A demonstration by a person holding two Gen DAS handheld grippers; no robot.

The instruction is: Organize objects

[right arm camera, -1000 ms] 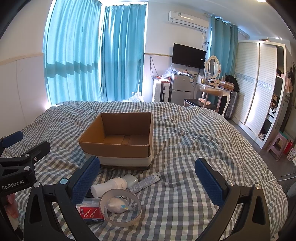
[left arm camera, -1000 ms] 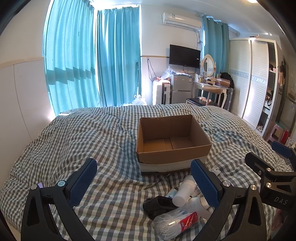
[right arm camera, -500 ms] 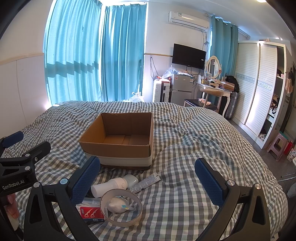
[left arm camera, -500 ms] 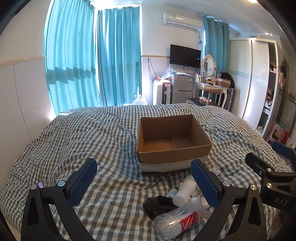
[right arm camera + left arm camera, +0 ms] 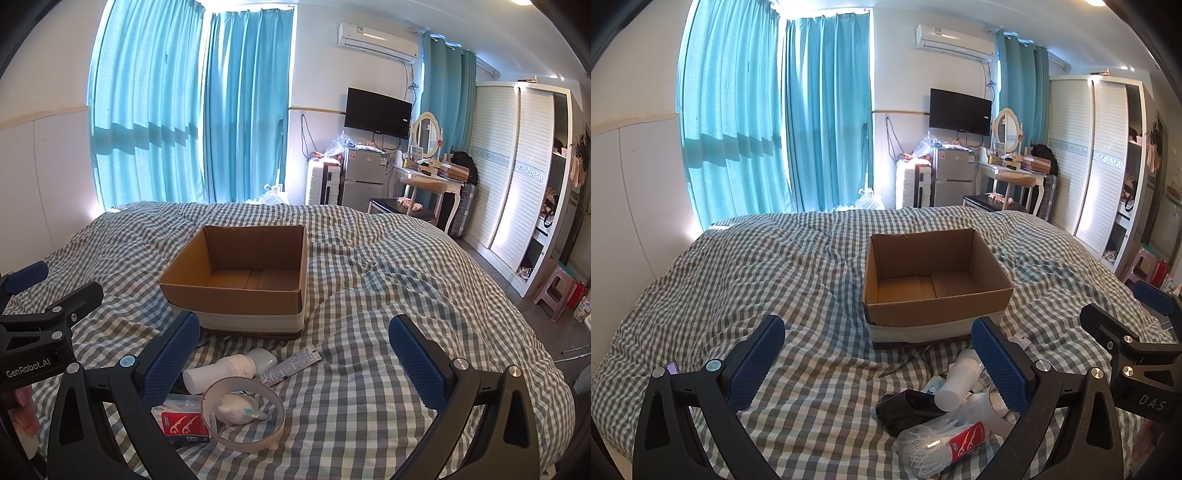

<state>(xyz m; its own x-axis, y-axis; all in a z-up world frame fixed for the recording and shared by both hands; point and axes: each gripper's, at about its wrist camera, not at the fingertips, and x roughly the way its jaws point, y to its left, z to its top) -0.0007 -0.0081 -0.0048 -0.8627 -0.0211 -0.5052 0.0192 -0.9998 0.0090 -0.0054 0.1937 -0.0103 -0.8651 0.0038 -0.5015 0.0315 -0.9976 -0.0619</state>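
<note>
An empty brown cardboard box (image 5: 934, 280) (image 5: 243, 280) sits on the checked bed. In front of it lies a pile: a white bottle (image 5: 221, 373) (image 5: 960, 380), a flat tube (image 5: 291, 365), a red-labelled floss pick pack (image 5: 183, 422) (image 5: 942, 446), a tape ring (image 5: 242, 413) around a small white item, and a black object (image 5: 908, 404). My left gripper (image 5: 882, 369) is open and empty just left of the pile. My right gripper (image 5: 295, 362) is open and empty, above the pile's right side.
The checked duvet (image 5: 388, 295) is rumpled with a raised fold on the right. Beyond the bed stand blue curtains, a small fridge (image 5: 364, 181), a dressing table and a white wardrobe (image 5: 517, 177). A pink stool (image 5: 554, 291) stands on the floor at right.
</note>
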